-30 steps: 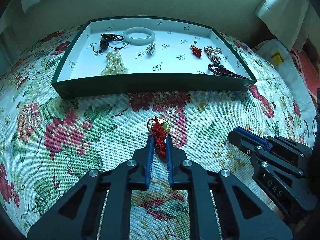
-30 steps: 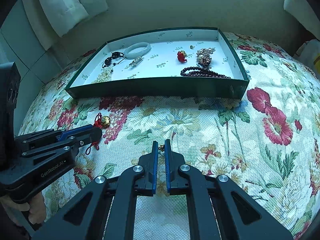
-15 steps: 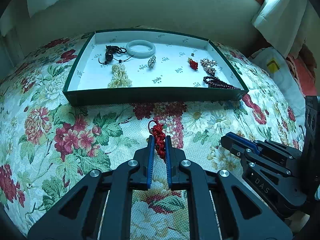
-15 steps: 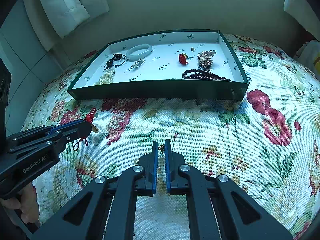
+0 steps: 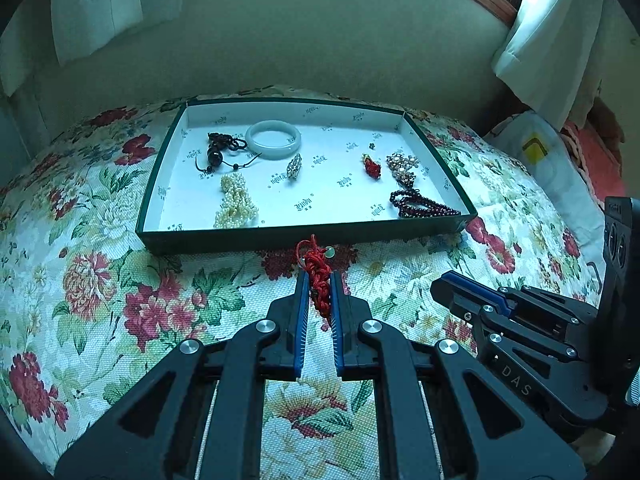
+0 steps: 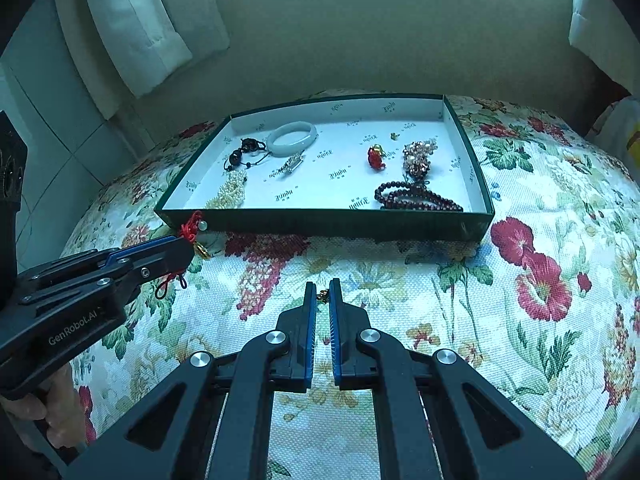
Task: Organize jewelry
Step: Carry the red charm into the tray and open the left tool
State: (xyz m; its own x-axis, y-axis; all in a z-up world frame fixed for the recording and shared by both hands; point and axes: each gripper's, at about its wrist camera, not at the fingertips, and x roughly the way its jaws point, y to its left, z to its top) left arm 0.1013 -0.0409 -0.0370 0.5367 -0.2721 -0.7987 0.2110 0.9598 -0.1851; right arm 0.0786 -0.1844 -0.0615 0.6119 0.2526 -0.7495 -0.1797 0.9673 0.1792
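My left gripper point(image 5: 319, 278) is shut on a red knotted cord charm point(image 5: 316, 270) with a gold bead, held above the floral cloth just in front of the green tray point(image 5: 304, 238). It also shows in the right wrist view point(image 6: 192, 232). My right gripper point(image 6: 323, 292) is shut on a small gold piece point(image 6: 322, 295) low over the cloth. The tray point(image 6: 320, 222) holds a jade bangle point(image 5: 273, 139), a pearl strand point(image 5: 236, 202), a dark cord necklace point(image 5: 220, 150), a brooch point(image 5: 294, 167), a red charm point(image 5: 372, 166), a bead cluster point(image 5: 402, 168) and a dark red bead strand point(image 5: 420, 204).
The floral cloth point(image 5: 120, 300) covers a rounded surface that drops away at the sides. A wall stands behind the tray. White curtains point(image 5: 552, 36) hang at the back right, and a white bag point(image 5: 536, 152) lies to the right.
My left gripper has lifted the red cord charm off the cloth and risen, so the tray looks farther and lower. The right gripper has stayed shut in place.
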